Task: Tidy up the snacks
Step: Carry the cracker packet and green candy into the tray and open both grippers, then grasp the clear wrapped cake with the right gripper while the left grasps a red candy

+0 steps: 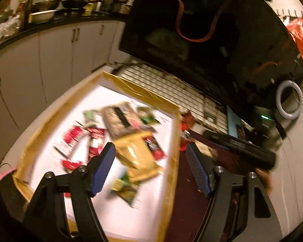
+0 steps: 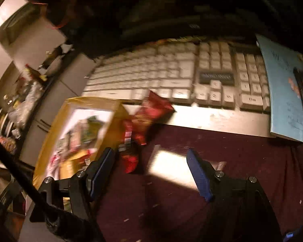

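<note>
- Left gripper: its blue-padded jaws stand wide apart with nothing between the pads, hanging above the right edge of the box and tilted downward.
- Right gripper: jaws likewise spread wide and empty, over a dark red cloth on the desk.
- Directly under the left gripper sits a shallow cardboard box with tan walls and a white floor — the snacks lie loose inside it.
- In the box: a large yellow packet near the middle, a pale speckled packet with a dark stripe behind it, several red packets to the left, and a green packet nearest the camera. All are blurred; no printing is readable.
- Outside the box, just beside its right wall, red snack packets lie on the cloth and desk edge — touching or nearly touching the box; the blur leaves that unclear.
- Beyond them lies a white keyboard, with a light blue booklet at its right end.
- Farther out in the left wrist view: a dark monitor, and kitchen cabinets under a counter with pots.
</note>
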`<state>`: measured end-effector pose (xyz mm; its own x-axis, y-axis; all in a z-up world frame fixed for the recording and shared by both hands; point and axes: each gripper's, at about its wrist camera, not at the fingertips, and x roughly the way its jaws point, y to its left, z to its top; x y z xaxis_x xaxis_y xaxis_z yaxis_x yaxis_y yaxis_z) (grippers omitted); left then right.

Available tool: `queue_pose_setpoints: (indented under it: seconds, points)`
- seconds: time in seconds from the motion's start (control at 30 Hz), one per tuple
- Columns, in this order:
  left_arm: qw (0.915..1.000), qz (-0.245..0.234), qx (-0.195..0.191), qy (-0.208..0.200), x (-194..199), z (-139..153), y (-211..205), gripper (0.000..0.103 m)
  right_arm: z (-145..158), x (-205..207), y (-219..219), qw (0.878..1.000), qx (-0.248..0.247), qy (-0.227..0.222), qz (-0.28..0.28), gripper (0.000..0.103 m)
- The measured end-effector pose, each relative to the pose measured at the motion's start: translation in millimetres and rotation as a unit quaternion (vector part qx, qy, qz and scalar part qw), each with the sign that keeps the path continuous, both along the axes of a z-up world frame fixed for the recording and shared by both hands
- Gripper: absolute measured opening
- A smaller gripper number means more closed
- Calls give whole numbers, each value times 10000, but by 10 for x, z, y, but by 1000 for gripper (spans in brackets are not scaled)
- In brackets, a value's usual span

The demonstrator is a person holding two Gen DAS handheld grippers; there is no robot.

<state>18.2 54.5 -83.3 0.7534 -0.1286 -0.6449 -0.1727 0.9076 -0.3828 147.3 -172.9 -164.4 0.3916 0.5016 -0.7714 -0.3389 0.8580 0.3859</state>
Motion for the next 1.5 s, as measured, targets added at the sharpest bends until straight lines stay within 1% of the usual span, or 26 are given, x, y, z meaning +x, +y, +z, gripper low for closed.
queue_pose_setpoints:
  seconds: [0.1,0.13,0.17,0.2,0.27,0.37,0.47,0.53,0.57,0.6,0.63,0.8,0.87,0.93,1.0,1.1,1.17,1.23,1.33,1.4,1.47,1.5]
  points:
    - [9999,-135,37,40,-2,7,-123,73,-104,100,40,9998,-149,79,-68,74]
    - [9999,-151,55,40,-4,4,-148,73,-120,109,93,9995,-301,-2,16,74]
    - [9998,-187,91,79,3,-6,-162,73,-165,122,136,9988,-478,44,71,74]
    - [9997,-196,96,118,7,-20,-163,73,-147,94,167,9986,-526,-19,68,74]
    - [9997,-200,59,158,-11,-45,-171,73,-140,14,187,9985,-521,26,193,74]
    - [9996,-170,-13,205,-28,-86,-147,73,-139,-220,208,9978,-559,14,348,74]
    - [9995,-191,-45,259,-38,-119,-157,73,-154,-468,231,9965,-698,-219,397,72]
    - [9994,-183,-4,283,-21,-125,-178,73,-175,-545,224,9952,-849,-386,311,58]
    - [9994,-196,-4,296,-8,-127,-187,73,-184,-563,231,9941,-947,-470,238,54]
    - [9993,-223,3,300,6,-123,-203,73,-176,-569,214,9929,-1056,-528,163,46]
    - [9993,-225,22,307,23,-121,-215,73,-176,-587,223,9904,-1238,-604,129,41]
    - [9988,-304,136,362,79,-106,-329,73,-188,-738,173,9862,-1431,-808,212,34]
    - [9984,-332,157,424,118,-109,-366,73,-181,-803,81,9893,-1216,-785,184,33]
    - [9980,-383,174,467,150,-106,-408,73,-195,-824,-31,9951,-731,-639,187,33]
    - [9975,-445,178,526,198,-103,-472,73,-202,-841,-121,9977,-320,-583,129,33]
    - [9960,-610,107,642,349,-92,-596,73,-201,-880,-327,9981,148,-594,-114,33]
    - [9950,-643,102,762,507,-79,-711,72,-227,-875,-445,9972,388,-543,-330,33]
    - [9927,-775,42,919,706,-87,-835,72,-254,-869,-554,9955,664,-521,-440,33]
    - [9885,-842,-111,1252,1042,-184,-950,72,-237,-972,-669,9930,839,-570,-604,33]
    - [9861,-734,-31,1491,1269,-311,-941,65,-251,-946,-712,9921,868,-542,-732,33]
    - [9849,-554,191,1632,1448,-408,-942,63,-260,-932,-776,9901,1012,-510,-826,33]
    - [9844,-551,171,1664,1503,-446,-943,60,-253,-943,-799,9892,1043,-548,-874,33]
